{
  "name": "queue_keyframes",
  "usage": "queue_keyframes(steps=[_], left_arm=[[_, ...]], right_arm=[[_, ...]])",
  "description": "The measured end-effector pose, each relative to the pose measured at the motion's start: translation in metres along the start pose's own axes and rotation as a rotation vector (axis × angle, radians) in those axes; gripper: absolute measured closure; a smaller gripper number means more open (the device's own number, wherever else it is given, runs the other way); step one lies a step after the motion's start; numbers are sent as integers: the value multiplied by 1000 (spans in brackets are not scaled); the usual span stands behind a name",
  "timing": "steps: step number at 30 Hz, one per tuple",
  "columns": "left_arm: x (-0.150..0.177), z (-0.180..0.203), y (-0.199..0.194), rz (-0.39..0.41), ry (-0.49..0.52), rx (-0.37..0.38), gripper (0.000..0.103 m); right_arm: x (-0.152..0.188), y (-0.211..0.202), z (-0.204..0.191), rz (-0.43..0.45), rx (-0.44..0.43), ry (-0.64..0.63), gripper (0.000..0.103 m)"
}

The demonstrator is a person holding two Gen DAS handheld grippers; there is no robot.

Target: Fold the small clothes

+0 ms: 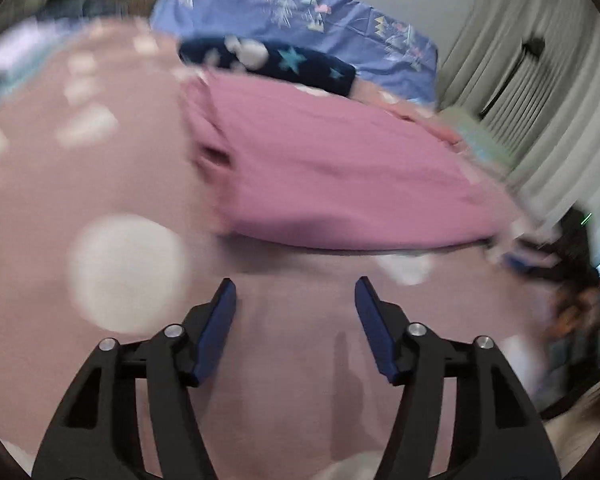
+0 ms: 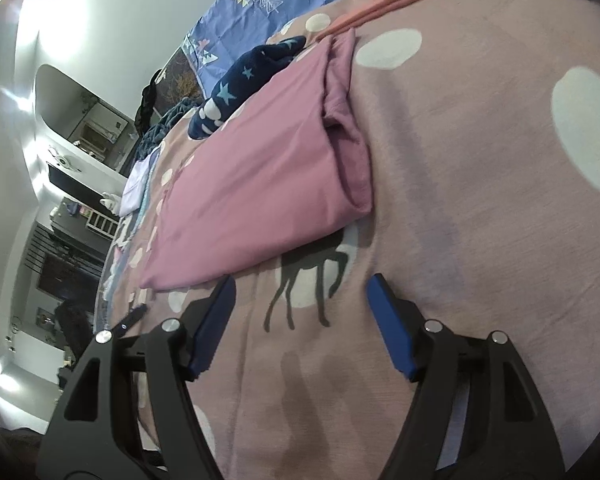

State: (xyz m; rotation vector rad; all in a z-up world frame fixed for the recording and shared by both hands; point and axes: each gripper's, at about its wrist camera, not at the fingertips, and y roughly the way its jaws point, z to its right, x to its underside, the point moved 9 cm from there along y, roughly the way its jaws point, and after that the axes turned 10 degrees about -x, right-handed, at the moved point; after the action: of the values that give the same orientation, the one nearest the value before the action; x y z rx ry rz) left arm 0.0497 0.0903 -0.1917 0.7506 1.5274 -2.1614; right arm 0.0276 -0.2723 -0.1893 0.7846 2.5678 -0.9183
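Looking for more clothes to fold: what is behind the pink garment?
Behind the pink garment lies a navy star-print piece, with a coral piece farther along the bedspread. Anything under the pink garment is covered.

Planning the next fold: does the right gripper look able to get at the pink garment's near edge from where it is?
Probably yes. The right gripper is open and empty, and the pink garment lies flat on the bedspread just ahead of its left finger, with nothing between.

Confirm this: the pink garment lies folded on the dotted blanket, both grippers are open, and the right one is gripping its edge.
Not quite. The right gripper grips nothing: the right wrist view shows its fingers apart over the dotted blanket, just short of the pink garment. The rest holds; the left gripper is open too.
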Motion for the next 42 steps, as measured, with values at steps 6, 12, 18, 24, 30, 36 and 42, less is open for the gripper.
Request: queue_keyframes(steps=[6,12,18,24,30,36,42], left_arm=[[-26,-5,26,19,-192,83,32],[-38,-26,45,3,-405,130,99],[-60,-11,-8,116,-285,98,100],[-41,-1,-55,90,-94,-11,99],[24,-62,-62,-28,-101,-407,76],[-27,16,-91,163,118,-414,56],[-10,208,-16,77,476,-68,49]], right_arm=[[-18,11,9,64,-22,66,31],[-41,24,22,142,87,89,98],[-46,-8,-6,165,-95,127,99],[-9,-37,-30,51,-51,34,98],[49,-28,12,-126,44,94,88],[-26,-58,12,68,96,-27,78],[-72,-29,25,62,95,-53,75]])
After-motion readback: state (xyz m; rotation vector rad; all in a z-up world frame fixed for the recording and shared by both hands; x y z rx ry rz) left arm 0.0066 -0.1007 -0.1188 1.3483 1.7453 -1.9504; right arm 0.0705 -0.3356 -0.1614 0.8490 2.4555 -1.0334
